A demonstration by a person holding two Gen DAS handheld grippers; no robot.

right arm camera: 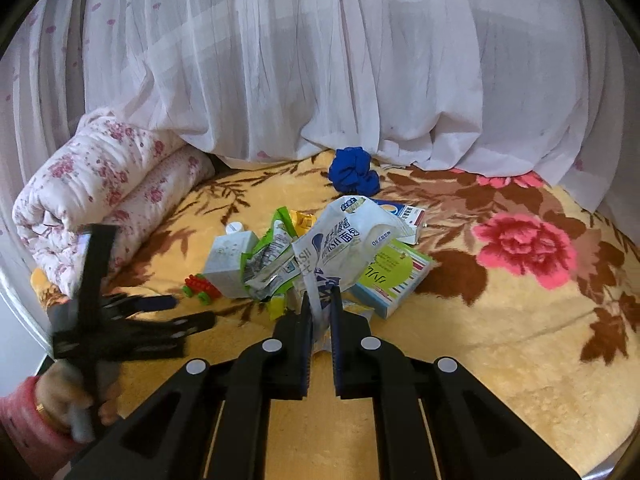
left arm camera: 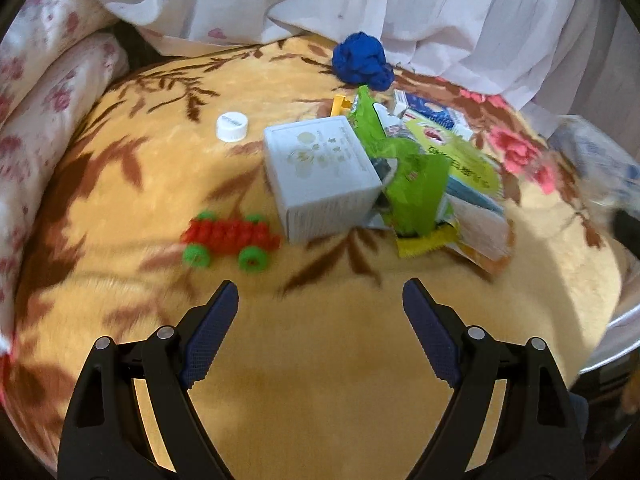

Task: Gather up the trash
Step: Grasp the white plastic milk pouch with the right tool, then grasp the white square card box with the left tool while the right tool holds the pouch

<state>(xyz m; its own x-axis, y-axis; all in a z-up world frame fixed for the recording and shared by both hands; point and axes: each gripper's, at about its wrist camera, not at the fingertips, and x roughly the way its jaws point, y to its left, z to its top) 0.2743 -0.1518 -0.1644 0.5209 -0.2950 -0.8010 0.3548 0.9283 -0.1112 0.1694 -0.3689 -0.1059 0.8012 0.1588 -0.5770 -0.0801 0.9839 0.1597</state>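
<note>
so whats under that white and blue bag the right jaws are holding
The white and blue bag, pinched by the right gripper, drapes over a green and white box and green wrappers. Whatever lies directly beneath its middle is covered.

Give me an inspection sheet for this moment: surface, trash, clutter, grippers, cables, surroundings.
Surface: yellow floral blanket spread over a bed.
Job's things: white and blue bread bag pinched at its lower end by the right gripper; green wrappers, white box, green and white carton and white bottle cap lie in or near one pile.
Clutter: red and green toy car beside the white box; crumpled blue cloth behind the pile.
Grippers: left gripper open, holding nothing, short of the pile.
Cables: nothing seen.
Surroundings: white curtain behind; rolled floral quilt at the left.
</note>
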